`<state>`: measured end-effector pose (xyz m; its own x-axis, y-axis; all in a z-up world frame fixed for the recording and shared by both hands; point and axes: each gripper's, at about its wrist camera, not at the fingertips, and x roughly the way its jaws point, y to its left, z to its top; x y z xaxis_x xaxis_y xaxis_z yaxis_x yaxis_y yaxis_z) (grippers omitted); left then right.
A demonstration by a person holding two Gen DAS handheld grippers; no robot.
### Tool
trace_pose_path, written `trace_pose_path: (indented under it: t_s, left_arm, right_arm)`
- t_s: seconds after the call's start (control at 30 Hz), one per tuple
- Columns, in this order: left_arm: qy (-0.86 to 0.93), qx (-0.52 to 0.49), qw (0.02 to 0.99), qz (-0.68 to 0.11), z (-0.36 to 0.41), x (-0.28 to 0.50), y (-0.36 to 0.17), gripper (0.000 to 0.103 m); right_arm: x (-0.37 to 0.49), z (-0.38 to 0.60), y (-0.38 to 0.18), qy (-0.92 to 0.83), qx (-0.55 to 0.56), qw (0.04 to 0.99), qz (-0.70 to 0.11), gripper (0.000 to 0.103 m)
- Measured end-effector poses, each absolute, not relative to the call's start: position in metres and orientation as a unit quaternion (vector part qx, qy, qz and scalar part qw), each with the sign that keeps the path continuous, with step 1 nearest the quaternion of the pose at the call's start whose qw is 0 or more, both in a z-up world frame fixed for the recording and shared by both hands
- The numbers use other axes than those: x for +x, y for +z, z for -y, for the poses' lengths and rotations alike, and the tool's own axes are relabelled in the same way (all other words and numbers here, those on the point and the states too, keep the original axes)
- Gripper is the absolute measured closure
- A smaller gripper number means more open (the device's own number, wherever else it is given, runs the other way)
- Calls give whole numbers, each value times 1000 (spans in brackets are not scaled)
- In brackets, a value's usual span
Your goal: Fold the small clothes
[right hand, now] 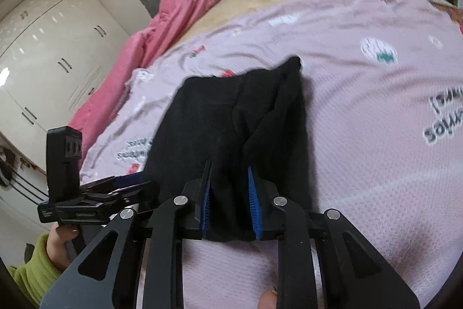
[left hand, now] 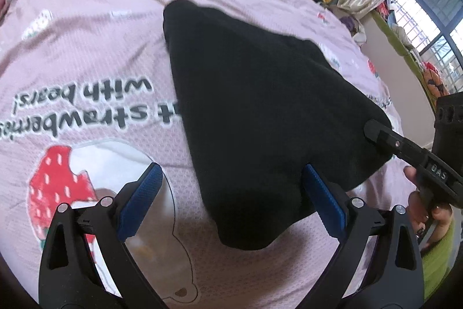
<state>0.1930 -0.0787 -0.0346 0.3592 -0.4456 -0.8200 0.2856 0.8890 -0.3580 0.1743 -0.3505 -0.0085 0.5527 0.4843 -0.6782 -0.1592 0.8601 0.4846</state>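
I am at the gripping step of a fold. The black garment (right hand: 231, 118) lies on the bed, spread over a pink sheet (left hand: 86, 54) printed with strawberries and lettering. It is already partly doubled: one flap lies over the rest, and a far corner sticks up a little.

My right tool (right hand: 230, 201) is drawn narrow, and its blue pads (right hand: 254, 201) pinch the near edge of the garment, so the cloth is bunched between them. In the left wrist view the same tool comes in from the right side, its tip resting on the garment's right edge.

My left tool (left hand: 231, 201) stands wide and holds nothing. Its right finger (left hand: 324, 199) is just beside the garment's near edge, perhaps touching it, and its left finger rests over bare sheet. The near corner of the cloth lies between the two fingers.

I judge the next move calls for the left tool to close on that near corner, so both ends of the edge are held. Then I can lift the edge and carry it over toward the far side. The risk, as I see it, is that the right tool grips only the top layer, and the lower layer drags and creases.
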Motion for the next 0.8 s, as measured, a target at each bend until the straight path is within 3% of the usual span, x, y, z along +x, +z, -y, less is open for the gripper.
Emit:
trace_pose_path:
  t_s: [0.3,0.33,0.37,0.53,0.6,0.73,0.8]
  left_arm:
    - [-237,-89,811,-528,86,190,-47,11]
    - [-237,-89,811,-528,87,189,-47,11]
    - [-237,-87,811,-527,87,189,-47,11]
    - [-233,-81,815,-524,87,191,-46,11]
    - [-232,-77,816,-523,88,191,-45,11]
    - [-226,-59,825,-514,93,187,-41,11]
    - [-224,-52,829,-510,94,186,-39,11]
  right_arm:
    - [172,364,-43,164,211,854,-446,80]
    - [171,364,-43,157,209,856,-446,78]
    - [170,364,-42,156,205,856,-447,67]
    - [168,360,-23,161,197,863,-437,55]
    - [169,364,-9,150,199,873,-420,45]
    - [189,357,22,149,176,895,-381,50]
    - [211,344,26,149,141,897,-392,62]
